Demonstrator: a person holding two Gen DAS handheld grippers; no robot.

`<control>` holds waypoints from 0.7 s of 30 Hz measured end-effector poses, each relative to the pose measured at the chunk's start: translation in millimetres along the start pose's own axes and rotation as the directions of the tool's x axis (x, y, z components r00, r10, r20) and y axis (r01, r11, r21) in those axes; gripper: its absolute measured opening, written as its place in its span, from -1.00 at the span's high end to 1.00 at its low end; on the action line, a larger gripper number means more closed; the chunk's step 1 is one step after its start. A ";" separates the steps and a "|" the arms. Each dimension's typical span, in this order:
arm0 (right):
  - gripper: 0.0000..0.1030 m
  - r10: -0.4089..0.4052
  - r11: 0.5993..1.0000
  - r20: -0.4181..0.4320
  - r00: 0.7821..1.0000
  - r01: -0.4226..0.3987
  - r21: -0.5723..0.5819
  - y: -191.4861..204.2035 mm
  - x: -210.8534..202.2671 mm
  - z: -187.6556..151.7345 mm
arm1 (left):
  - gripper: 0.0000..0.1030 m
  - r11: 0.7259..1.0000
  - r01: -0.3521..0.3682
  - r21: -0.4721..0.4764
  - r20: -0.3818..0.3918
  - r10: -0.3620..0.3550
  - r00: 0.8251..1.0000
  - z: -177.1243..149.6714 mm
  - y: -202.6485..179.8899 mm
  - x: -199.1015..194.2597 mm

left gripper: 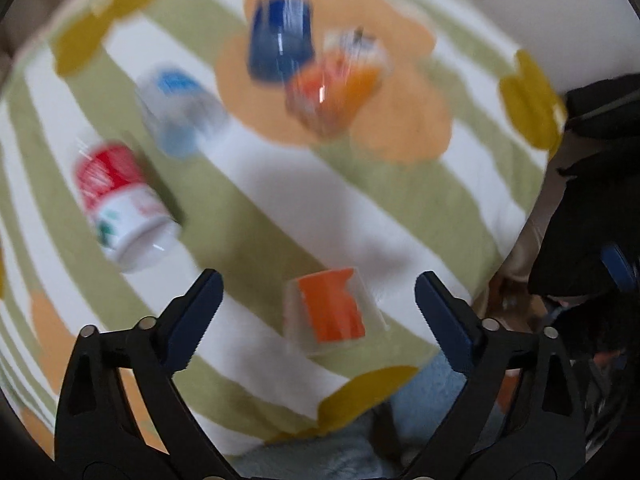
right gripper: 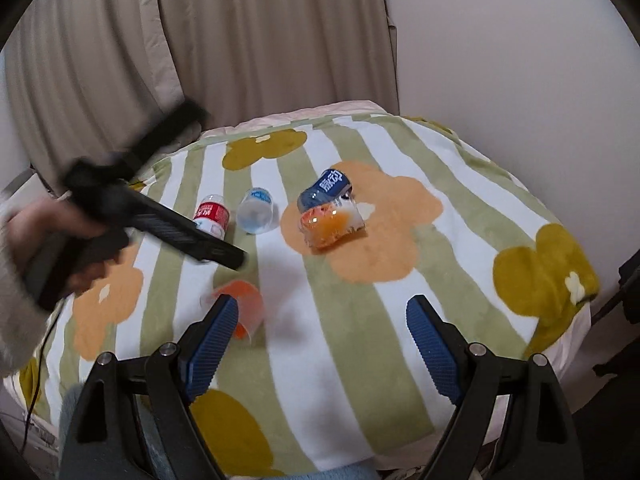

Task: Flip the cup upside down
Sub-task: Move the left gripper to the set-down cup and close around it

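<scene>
Left wrist view: left gripper (left gripper: pixel 316 304) spread wide, empty, just above orange-banded clear cup (left gripper: pixel 330 308) resting mouth-down near bed's (left gripper: pixel 248 216) front edge, likely released. Right gripper (right gripper: pixel 322 330) apart, idle.

Cup (left gripper: pixel 326 310) mouth-down on the striped blanket (left gripper: pixel 256 216).
Clear plastic, orange label (blurred), standing at the near edge.

Near edge: I see the cup (right gripper: pixel 240 312) on the blanket (right gripper: pixel 360 320), ahead of my left gripper (left gripper: pixel 316 304).
Behind it: two bottles (right gripper: pixel 212 218) side by side.
Right of those: two packets (right gripper: pixel 332 216), touching.
</scene>
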State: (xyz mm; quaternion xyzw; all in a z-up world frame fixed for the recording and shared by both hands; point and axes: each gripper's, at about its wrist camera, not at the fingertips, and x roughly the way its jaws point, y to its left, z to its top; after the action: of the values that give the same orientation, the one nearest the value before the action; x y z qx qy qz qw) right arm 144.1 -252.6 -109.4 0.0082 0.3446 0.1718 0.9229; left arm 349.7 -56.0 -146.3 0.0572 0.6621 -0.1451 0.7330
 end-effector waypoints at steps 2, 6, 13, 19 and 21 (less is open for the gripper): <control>-0.63 0.003 1.000 0.008 1.000 -0.003 0.008 -5.0 -0.5 -6.0 | -0.81 1.000 -0.006 -0.006 -0.073 0.006 0.997 3.0 -0.7 21.6; -0.63 0.021 0.999 0.014 1.000 -0.022 0.036 -14.4 1.3 -13.4 | -0.79 1.000 -0.007 0.000 -0.145 0.007 0.989 3.8 -7.2 46.9; -0.63 0.074 0.995 0.031 0.997 -0.076 0.069 -14.5 3.5 -17.9 | -0.47 0.999 0.011 -0.039 -0.218 -0.019 0.976 -7.6 -11.4 73.7; -0.63 0.108 0.989 0.046 0.993 -0.112 0.094 -13.4 4.8 -19.2 | -0.22 0.996 0.053 -0.068 -0.228 -0.067 0.971 -17.6 -11.6 88.5; -0.63 0.119 0.988 0.058 0.991 -0.125 0.096 -12.9 1.4 -18.6 | -0.22 0.996 0.067 -0.067 -0.196 -0.078 0.977 -22.8 -13.4 79.1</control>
State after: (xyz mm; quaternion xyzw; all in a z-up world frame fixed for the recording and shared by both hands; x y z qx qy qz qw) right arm 137.1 -266.2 -126.2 0.0798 0.3275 0.2102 0.9177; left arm 330.5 -73.2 -225.6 0.0251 0.7375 -0.1454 0.6590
